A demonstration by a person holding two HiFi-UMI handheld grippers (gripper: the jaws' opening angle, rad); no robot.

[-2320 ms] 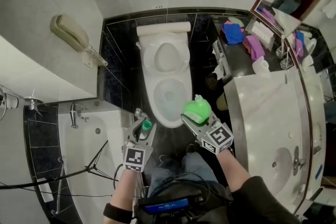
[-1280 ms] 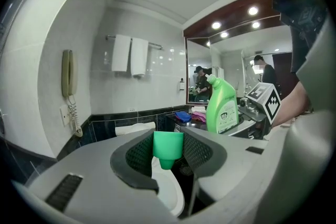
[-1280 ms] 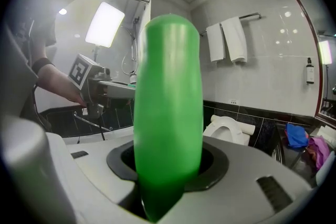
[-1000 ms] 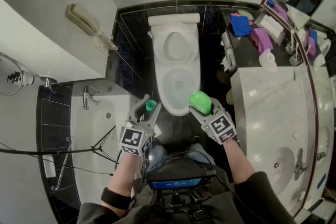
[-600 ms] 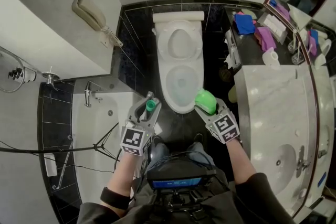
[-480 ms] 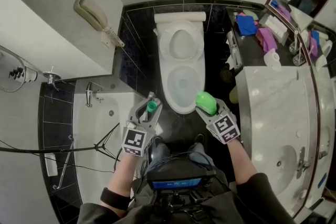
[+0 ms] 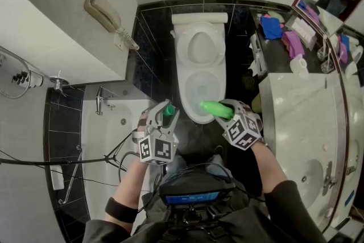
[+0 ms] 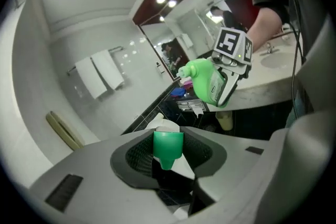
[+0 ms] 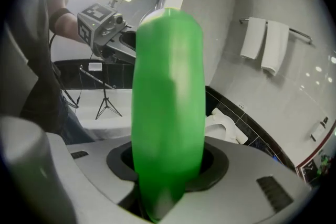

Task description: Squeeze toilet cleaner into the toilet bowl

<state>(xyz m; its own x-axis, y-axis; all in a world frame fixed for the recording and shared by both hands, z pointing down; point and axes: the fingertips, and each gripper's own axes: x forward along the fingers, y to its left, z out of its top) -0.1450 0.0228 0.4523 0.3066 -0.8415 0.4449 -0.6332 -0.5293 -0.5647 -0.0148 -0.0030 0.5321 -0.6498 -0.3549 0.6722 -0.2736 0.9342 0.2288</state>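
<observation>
Just changed: I tipped the bright green plastic cleaner bottle (image 7: 215, 108) from upright onto its side, spout over the white ceramic toilet bowl (image 7: 186, 94).
Right gripper (image 7: 226, 110): clamped around the bottle's body.
Left gripper (image 7: 166, 114): pinching the small green screw cap (image 8: 168, 147), beside the bowl's front rim.
Meaning: uncapped and aimed; I judged only squeezing remained.

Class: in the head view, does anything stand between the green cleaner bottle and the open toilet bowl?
Nothing visible does. The toilet lid is raised and the toilet bowl is open. The green bottle, clamped in the right hand-held gripper, tips its neck over the front rim. Its cap is off, in the left hand-held gripper.
</observation>
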